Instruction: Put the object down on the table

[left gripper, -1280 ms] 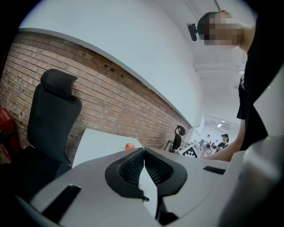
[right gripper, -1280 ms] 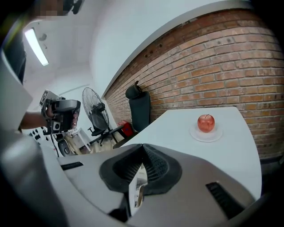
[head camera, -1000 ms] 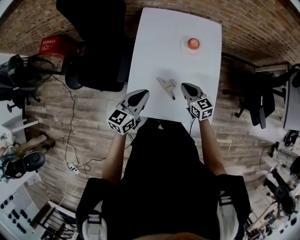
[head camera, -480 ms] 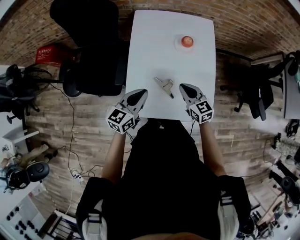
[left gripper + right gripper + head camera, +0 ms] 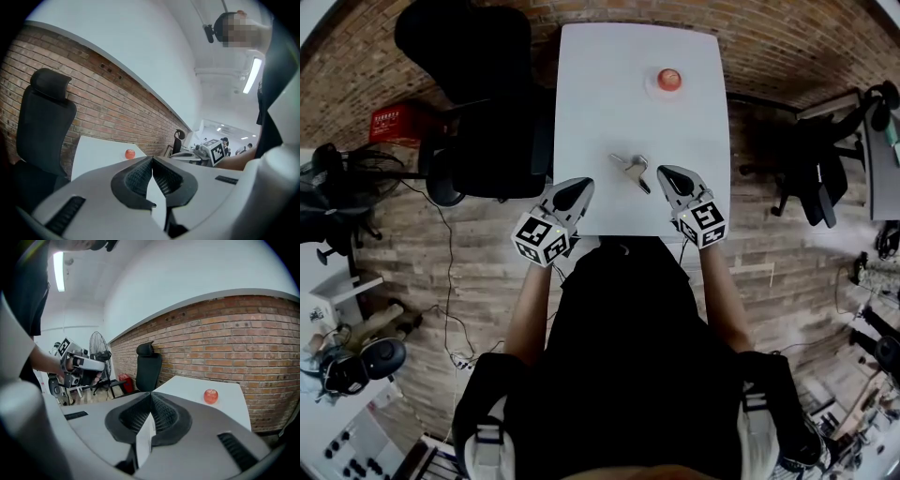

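Note:
A small grey metal object [image 5: 630, 167] lies on the white table [image 5: 600, 84], near its front edge. Neither gripper touches it. My left gripper [image 5: 580, 188] hovers at the table's front left edge, shut and empty [image 5: 152, 160]. My right gripper [image 5: 667, 175] is just right of the grey object, also shut with nothing between its jaws [image 5: 151, 397]. A red round object [image 5: 668, 79] rests on a white disc at the far right of the table; it also shows as a red ball [image 5: 130, 153] in the left gripper view and a red ball [image 5: 211, 395] in the right gripper view.
A black office chair [image 5: 483, 103] stands against the table's left side. Another chair [image 5: 814, 178] is off to the right. A red box [image 5: 394, 122] and a fan [image 5: 98, 352] stand on the wooden floor at the left. A brick wall [image 5: 234, 348] runs behind the table.
The head view has drifted a little, so the table sits slightly higher and more to the left in the picture. Both grippers and the grey object keep their places.

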Demonstrator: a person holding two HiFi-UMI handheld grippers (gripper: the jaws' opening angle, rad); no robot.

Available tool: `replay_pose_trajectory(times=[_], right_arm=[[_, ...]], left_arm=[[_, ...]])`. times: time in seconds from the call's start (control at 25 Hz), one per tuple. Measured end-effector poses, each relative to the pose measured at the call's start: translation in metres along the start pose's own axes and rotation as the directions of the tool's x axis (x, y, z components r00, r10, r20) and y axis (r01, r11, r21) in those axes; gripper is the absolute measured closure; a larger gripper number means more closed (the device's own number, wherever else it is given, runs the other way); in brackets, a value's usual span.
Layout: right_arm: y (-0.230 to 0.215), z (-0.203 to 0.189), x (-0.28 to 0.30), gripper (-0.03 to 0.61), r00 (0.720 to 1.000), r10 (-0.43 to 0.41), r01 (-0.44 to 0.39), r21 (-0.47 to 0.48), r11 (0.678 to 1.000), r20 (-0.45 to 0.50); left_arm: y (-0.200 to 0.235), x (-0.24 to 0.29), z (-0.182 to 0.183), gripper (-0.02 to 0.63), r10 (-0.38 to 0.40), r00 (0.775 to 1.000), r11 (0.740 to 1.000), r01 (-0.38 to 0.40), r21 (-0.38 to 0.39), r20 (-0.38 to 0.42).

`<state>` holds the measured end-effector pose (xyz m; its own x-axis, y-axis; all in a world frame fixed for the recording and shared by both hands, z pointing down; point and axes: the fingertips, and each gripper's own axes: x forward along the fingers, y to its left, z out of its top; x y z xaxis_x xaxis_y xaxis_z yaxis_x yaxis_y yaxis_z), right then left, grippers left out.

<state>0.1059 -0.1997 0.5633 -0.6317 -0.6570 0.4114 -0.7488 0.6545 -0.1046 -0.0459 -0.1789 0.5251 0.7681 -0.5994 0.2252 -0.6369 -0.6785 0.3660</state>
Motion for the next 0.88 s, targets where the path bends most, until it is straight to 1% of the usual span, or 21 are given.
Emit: replay_pose_trajectory(times=[0.44, 0.56, 0.88], right_arm=[[0.020, -0.009, -0.012, 0.580, 0.999, -0.034, 0.033, 0.005, 0.999, 0.019], [0.026, -0.012, -0.015, 0.580, 0.999, -0.045, 0.045, 0.013, 0.999, 0.023], [0.042, -0.015, -0.012, 0.581, 0.999, -0.044, 0.044, 0.014, 0.999, -0.002]], left_arm=[[-0.005, -0.010, -0.013, 0.592, -0.037, 0.999, 0.999, 0.038, 0.023, -0.019], [-0.006, -0.014, -0.011, 0.592, -0.051, 0.998, 0.998, 0.051, 0.032, -0.023], [-0.002, -0.026, -0.011, 0.592, -0.055, 0.998, 0.998, 0.056, 0.035, -0.019]])
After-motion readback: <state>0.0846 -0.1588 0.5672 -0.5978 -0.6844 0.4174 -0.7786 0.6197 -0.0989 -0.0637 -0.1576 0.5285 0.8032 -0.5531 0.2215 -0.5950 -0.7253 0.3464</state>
